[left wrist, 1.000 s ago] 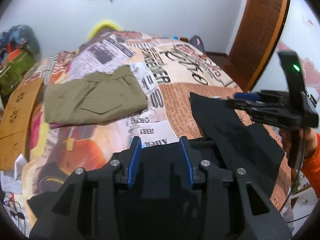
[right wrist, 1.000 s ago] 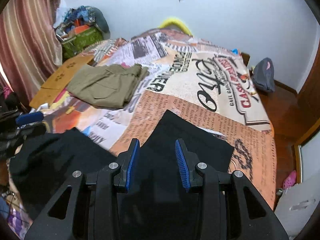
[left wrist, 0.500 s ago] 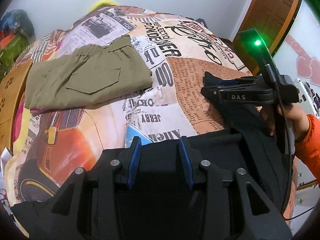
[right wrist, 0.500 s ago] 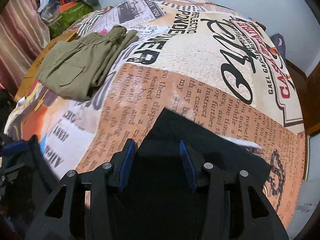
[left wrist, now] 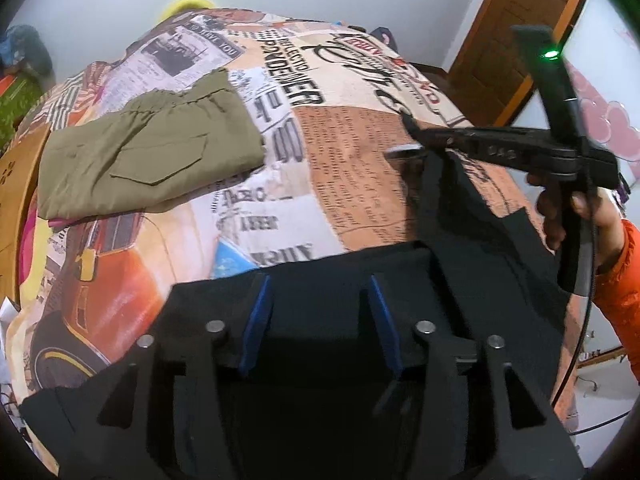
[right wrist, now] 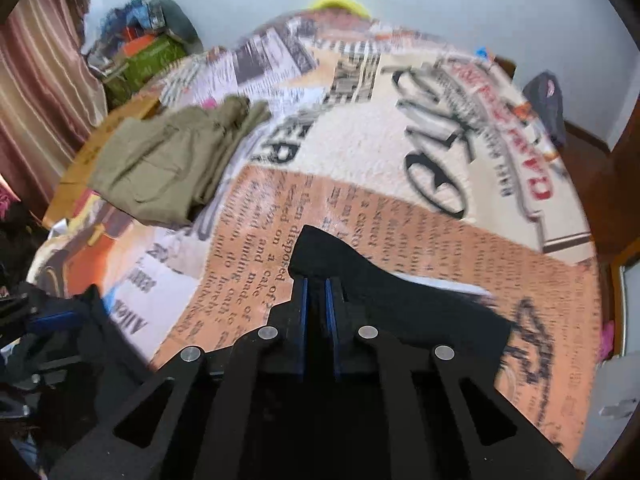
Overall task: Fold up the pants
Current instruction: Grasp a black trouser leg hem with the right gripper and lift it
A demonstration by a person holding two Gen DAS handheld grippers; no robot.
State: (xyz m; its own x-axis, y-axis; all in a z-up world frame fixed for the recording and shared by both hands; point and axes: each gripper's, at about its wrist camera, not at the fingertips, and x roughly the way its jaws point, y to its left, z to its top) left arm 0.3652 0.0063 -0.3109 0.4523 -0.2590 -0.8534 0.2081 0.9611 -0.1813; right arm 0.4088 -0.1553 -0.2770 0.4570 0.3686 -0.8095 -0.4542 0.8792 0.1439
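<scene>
A pair of black fabric pants (left wrist: 452, 216) is spread over the near part of a bed covered by a newspaper-print bedspread in orange, cream and white (left wrist: 344, 168). The right hand-held gripper (right wrist: 316, 288) is seen clenched on a raised fold of the black pants, its blue pads drawn almost together with the cloth pinched between them; its jaws have just been closing. In the left wrist view the same right hand-held gripper (left wrist: 416, 130) is seen from the side at the right, lifting a peak of the dark cloth off the bedspread, and it is held by a hand (left wrist: 576, 212) in an orange sleeve (left wrist: 620, 292).

The left hand-held gripper (left wrist: 320, 304) is held over the near edge of the black pants with its blue pads (left wrist: 256, 316) standing apart; its jaws have just been opening, and the pads are not seen pressing on the cloth that lies below them.

A folded pair of olive-green pants (left wrist: 148, 156) lies on the far left of the bed, well apart from the black pair. A brown wooden door (left wrist: 516, 36) is seen at the far right.
</scene>
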